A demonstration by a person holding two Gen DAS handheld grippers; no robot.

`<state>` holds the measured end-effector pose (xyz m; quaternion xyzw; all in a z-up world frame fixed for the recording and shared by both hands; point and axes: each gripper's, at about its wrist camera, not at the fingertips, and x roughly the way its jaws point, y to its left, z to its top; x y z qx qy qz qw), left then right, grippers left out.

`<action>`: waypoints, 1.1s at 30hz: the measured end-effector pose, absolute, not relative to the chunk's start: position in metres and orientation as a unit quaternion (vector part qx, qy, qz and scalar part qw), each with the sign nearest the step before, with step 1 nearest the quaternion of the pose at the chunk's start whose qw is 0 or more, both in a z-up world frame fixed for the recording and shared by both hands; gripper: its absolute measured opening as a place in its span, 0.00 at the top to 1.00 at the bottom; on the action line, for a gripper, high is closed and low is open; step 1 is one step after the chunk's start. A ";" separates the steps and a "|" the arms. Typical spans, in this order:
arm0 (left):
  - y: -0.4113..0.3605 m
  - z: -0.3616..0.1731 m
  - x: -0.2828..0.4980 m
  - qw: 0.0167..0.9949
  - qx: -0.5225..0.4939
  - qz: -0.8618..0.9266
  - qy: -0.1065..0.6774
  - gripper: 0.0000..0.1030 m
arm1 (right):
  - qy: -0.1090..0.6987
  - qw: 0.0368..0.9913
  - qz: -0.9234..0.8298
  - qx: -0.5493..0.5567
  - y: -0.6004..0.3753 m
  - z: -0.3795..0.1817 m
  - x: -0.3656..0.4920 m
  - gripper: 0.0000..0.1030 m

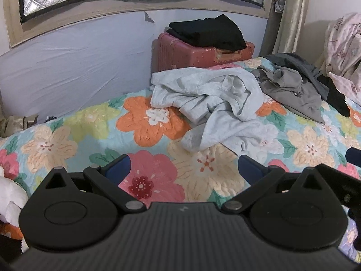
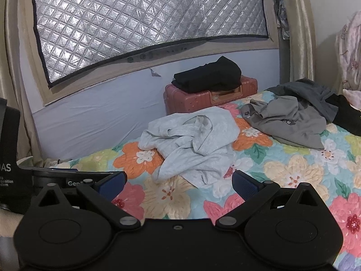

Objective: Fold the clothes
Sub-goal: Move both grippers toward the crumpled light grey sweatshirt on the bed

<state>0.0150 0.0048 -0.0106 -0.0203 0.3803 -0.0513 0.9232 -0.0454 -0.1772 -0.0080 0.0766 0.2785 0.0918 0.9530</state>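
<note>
A crumpled light grey garment [image 1: 216,103] lies on the floral bedspread [image 1: 85,133], ahead of both grippers; it also shows in the right wrist view [image 2: 191,142]. A darker grey hooded top [image 1: 293,90] lies crumpled to its right, also seen in the right wrist view [image 2: 291,122]. My left gripper [image 1: 183,169] is open and empty, low over the bedspread, short of the light garment. My right gripper [image 2: 179,181] is open and empty, its tips just short of the light garment's near edge.
A pink suitcase [image 1: 196,52] stands at the bed's far side with folded black clothes [image 1: 209,30] on top. A black garment [image 1: 336,97] lies at the far right. A pink patterned blanket [image 1: 345,45] hangs at right. The wall and covered window [image 2: 144,18] are behind.
</note>
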 end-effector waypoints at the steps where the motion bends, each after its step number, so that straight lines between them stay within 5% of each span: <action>1: 0.005 -0.011 0.015 0.923 -0.020 -0.052 0.382 0.00 | 0.280 0.953 0.091 0.078 -0.178 -0.009 -0.045 0.00; 33: -0.003 -0.023 0.023 0.908 -0.003 -0.050 0.416 0.00 | 0.296 0.948 0.088 0.076 -0.177 -0.019 -0.044 0.00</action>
